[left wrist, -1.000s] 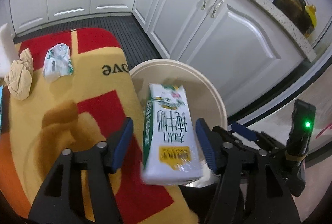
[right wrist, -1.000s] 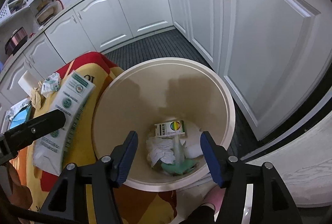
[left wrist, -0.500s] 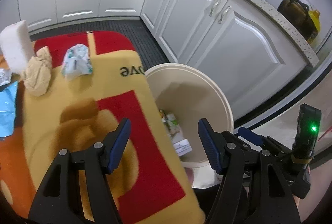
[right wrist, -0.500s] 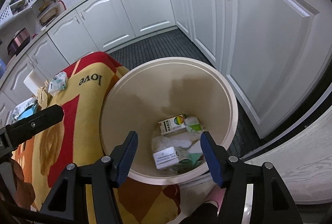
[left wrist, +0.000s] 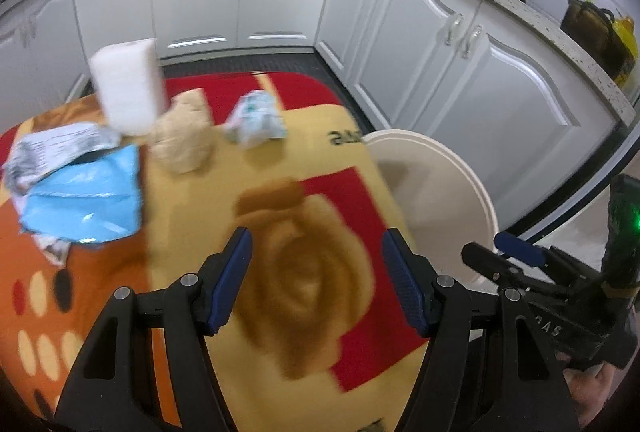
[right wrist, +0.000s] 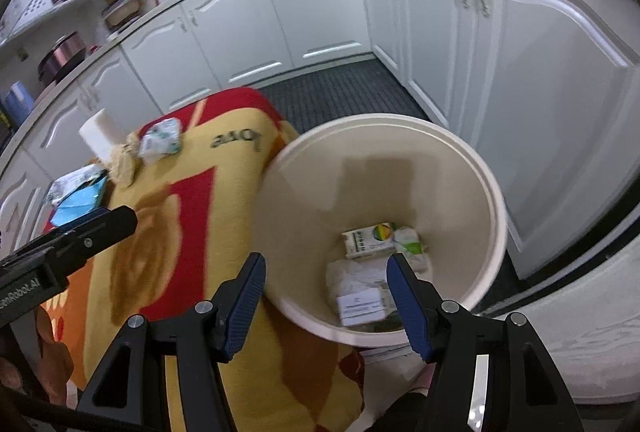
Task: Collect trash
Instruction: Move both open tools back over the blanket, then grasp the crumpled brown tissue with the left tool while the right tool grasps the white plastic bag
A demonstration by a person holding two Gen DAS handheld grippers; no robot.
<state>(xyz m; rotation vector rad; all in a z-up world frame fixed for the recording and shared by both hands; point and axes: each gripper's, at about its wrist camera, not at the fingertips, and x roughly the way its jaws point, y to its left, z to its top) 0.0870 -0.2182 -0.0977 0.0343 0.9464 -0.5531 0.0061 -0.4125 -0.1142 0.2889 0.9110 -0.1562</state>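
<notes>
**Bin part filled, four scraps left**

Cartons and paper lay inside the bin (right wrist: 460, 167). Both the left hand-held gripper (left wrist: 316, 280) and right hand-held gripper (right wrist: 326, 296) were released, empty. At the surface's (left wrist: 248, 167) far edge remained a brown wad (left wrist: 184, 143), white wrapper (left wrist: 256, 117), blue bag (left wrist: 84, 203) and crumpled paper (left wrist: 56, 147).

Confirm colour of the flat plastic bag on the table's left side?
Light blue. The plastic bag shows best in the left wrist view, partly under a crumpled printed wrapper.
</notes>
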